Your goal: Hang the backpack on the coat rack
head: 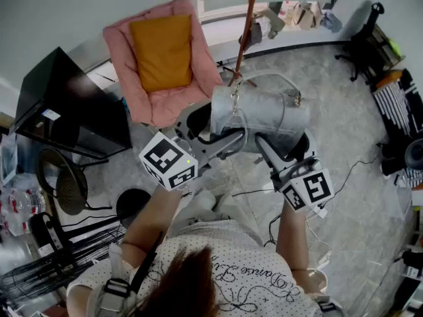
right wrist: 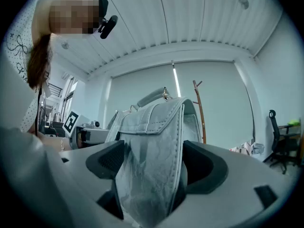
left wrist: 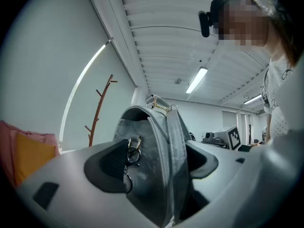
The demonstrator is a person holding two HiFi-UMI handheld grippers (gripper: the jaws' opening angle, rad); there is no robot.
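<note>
A grey backpack [head: 261, 114] is held off the floor between my two grippers, just in front of the brown wooden coat rack [head: 248, 25]. My left gripper [head: 215, 129] grips the bag's left side and my right gripper [head: 284, 144] its right side. In the left gripper view the backpack [left wrist: 147, 137] fills the gap of the left gripper [left wrist: 154, 160], with metal rings against one pad; the coat rack [left wrist: 97, 113] stands behind. In the right gripper view the backpack [right wrist: 156, 127] is wedged in the right gripper [right wrist: 154, 163], with the coat rack [right wrist: 199, 110] behind it.
A pink chair [head: 192, 78] with an orange cushion stands left of the rack. A black cabinet [head: 66, 104] and a round stool [head: 69, 183] are at the left. A black office chair [head: 363, 45] is at the far right. Cables lie on the floor [head: 344, 177].
</note>
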